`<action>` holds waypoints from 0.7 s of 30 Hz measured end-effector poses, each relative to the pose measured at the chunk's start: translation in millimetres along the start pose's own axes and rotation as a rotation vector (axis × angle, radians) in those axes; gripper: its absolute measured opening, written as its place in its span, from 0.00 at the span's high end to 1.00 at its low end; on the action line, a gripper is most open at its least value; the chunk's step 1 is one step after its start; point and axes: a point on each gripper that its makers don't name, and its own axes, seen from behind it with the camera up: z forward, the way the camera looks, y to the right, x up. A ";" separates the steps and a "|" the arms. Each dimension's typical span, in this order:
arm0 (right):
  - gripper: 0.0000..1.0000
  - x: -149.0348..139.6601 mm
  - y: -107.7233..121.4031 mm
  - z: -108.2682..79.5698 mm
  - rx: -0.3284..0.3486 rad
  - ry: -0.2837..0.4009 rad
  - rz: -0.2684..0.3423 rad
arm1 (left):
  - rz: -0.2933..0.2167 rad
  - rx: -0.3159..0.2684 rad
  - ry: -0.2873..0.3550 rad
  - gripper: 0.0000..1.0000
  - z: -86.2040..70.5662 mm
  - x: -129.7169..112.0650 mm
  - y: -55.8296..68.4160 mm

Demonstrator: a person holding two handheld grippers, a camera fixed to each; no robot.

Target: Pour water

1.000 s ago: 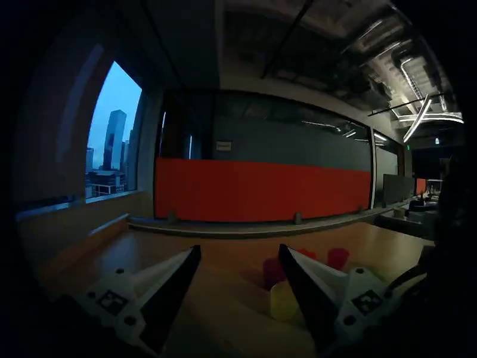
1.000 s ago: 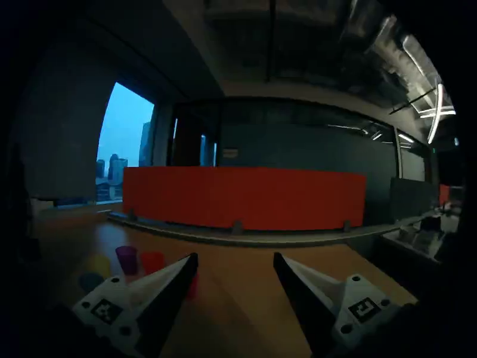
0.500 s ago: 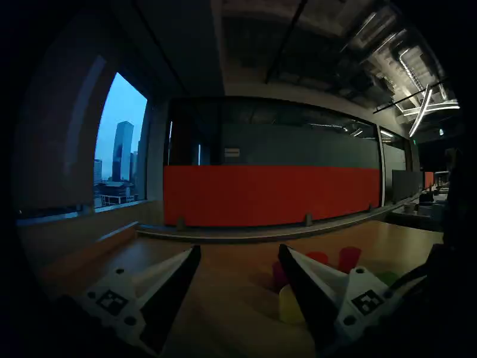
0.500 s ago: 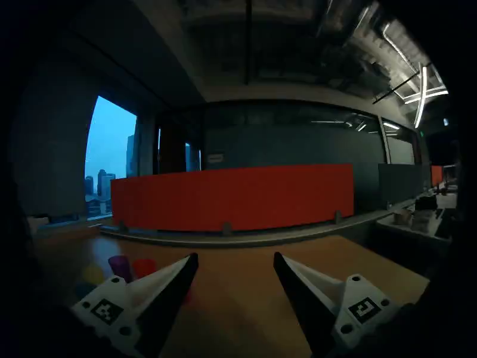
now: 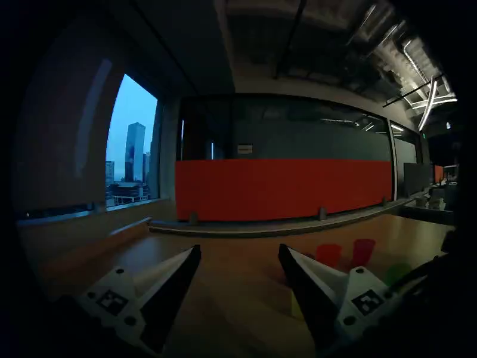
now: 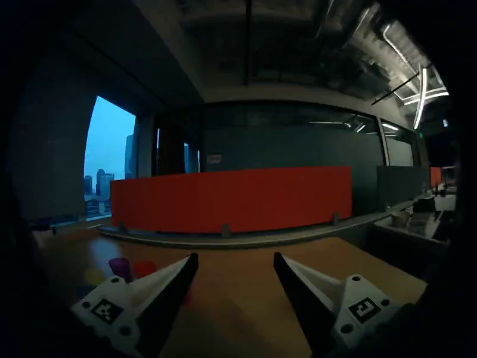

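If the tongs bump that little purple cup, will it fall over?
Probably, yes. The purple cup looks small and plastic, so it is likely light and may tip or slide on the smooth wooden table. It stands close beside a red cup, so a push might knock that too.

R gripper (image 6: 234,258) jaws apart over wood table (image 6: 238,313). At left, adjacent: purple cup (image 6: 119,267), red cup (image 6: 143,268).

Wooden table (image 5: 238,271). On it, clustered: red cup (image 5: 328,253), second red cup (image 5: 364,250), green cup (image 5: 396,273), yellow cup (image 5: 296,307).
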 end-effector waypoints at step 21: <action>0.02 -4.0 -5.2 -0.8 -0.031 -0.025 -0.007 | -0.022 0.030 -0.009 0.03 6.7 -38.2 -5.5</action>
